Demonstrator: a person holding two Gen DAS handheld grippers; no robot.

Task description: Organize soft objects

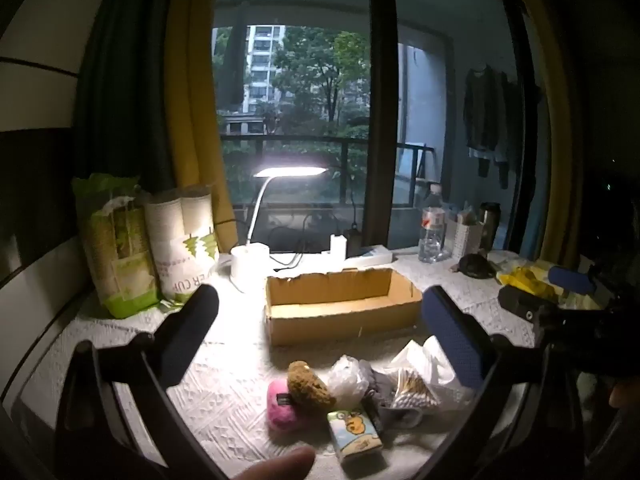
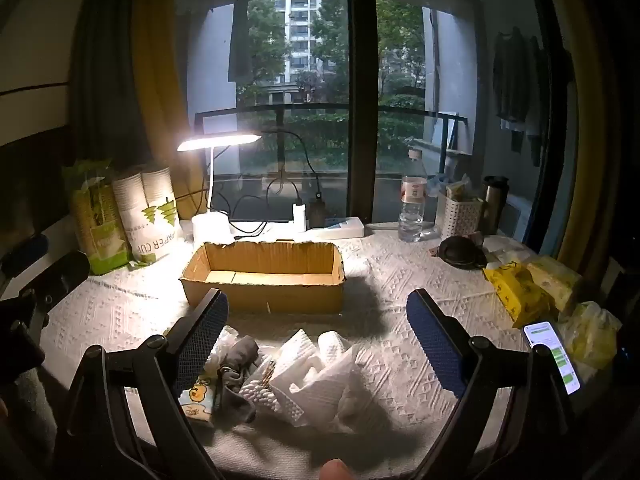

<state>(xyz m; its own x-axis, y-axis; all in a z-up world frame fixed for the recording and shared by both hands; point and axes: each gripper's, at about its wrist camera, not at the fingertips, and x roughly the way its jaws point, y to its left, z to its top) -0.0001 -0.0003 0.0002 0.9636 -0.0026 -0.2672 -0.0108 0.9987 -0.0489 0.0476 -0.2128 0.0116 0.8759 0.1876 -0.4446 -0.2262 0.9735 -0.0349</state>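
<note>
White tissues (image 2: 320, 376) between right gripper (image 2: 318, 336) fingers

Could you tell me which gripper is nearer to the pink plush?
Left. The left gripper hovers open over the pile with the pink plush just below its span. The right gripper hovers open over the white tissues, farther right; the plush is outside its view.
</note>
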